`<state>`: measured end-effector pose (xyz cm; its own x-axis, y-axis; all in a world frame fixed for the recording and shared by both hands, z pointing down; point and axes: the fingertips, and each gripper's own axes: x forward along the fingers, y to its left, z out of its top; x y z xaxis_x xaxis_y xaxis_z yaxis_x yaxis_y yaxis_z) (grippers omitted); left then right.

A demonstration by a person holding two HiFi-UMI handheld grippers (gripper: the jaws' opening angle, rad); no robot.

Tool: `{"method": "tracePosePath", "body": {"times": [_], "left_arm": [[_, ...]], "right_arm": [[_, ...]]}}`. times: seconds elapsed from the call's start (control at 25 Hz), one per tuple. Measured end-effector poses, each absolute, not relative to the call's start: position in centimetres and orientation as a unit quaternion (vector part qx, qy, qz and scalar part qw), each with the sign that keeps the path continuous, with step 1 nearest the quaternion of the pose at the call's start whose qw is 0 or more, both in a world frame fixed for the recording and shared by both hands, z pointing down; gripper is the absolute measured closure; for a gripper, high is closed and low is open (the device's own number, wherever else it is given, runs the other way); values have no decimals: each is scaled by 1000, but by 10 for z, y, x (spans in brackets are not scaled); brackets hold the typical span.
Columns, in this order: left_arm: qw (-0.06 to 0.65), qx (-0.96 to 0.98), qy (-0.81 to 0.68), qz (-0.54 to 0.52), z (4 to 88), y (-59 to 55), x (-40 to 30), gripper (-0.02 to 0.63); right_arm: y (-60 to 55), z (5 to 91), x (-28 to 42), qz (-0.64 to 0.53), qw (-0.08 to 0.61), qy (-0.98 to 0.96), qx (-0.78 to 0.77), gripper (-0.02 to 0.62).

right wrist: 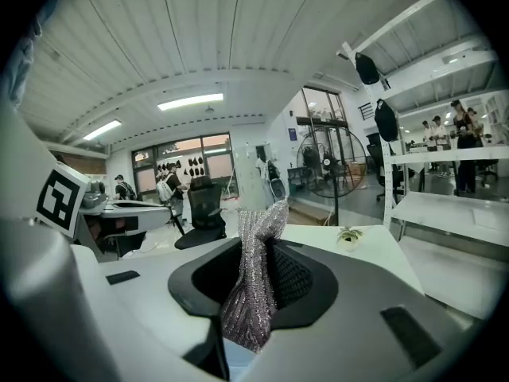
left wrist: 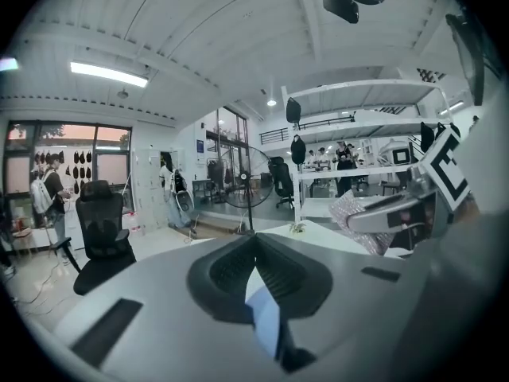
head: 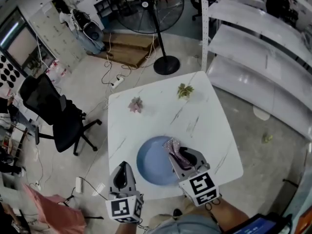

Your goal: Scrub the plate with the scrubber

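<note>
1. While the right gripper [head: 179, 156] clamps the silvery scrubber [head: 171, 144], it hangs over the blue plate [head: 150, 168] on the white table [head: 195, 116].
2. Left gripper [head: 124, 169] — jaws drawn together, empty, just beside the plate's left rim.

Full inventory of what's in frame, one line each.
table: 1, white, centre of the head view
plate: 1, blue, near edge of the table
scrubber: 1, silvery mesh, over the plate's right part
pink plant: 1, pink, far left part of the table
green plant: 1, green, far part of the table
office chair: 1, black, floor left of the table
floor fan: 1, black, beyond the table
shelving: 1 unit, white, right of the table
left hand-held gripper: 1, grey, jaws together and empty, just left of the plate
right hand-held gripper: 1, grey, clamped on the scrubber
</note>
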<state>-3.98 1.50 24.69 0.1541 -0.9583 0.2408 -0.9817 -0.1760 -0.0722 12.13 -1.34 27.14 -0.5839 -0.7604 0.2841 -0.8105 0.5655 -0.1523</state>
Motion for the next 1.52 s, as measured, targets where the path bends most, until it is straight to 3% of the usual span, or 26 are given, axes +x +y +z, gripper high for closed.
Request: {"method": "tracePosePath", "body": {"times": [0.48,1.08,1.4,1.52], "left_arm": [[51,733,-671,96,235,-27,-60,598],[172,757,-615,139,383,-38,-88,598],[208,774,-585,127,418,-46,-85,598],[211,785,-568,129,422,-50,-78,598]], "right_arm": [[-58,275,83,125,119,-905,388,479],[-50,429,29,217,273,-873,342,477],[-39,459,23,268,276,-864,325,488],[-40,472,25,260,307,-853,332,489]]}}
